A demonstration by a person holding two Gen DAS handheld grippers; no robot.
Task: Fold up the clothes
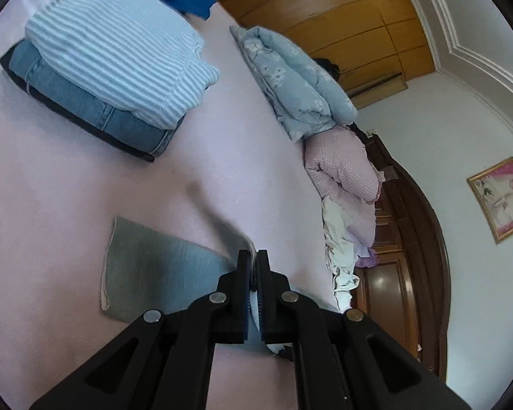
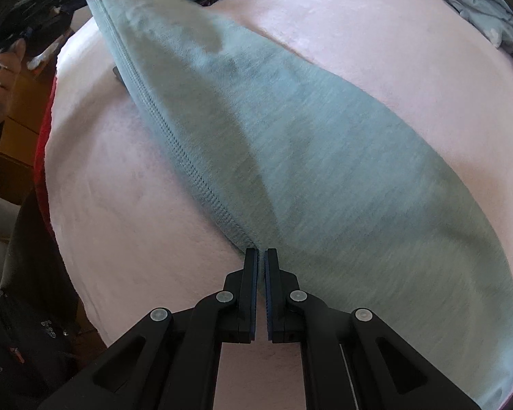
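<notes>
The grey-green cloth (image 2: 290, 143) lies on the pink bed (image 2: 126, 205), soft, light and floppy. Both grippers, left (image 1: 253, 256) and right (image 2: 260, 254), pinch its hem corners at 6 o'clock, jaws nearly shut.

Left gripper (image 1: 253, 259) pinching grey-blue garment (image 1: 160, 270), folded stack (image 1: 109, 68) beyond
</notes>
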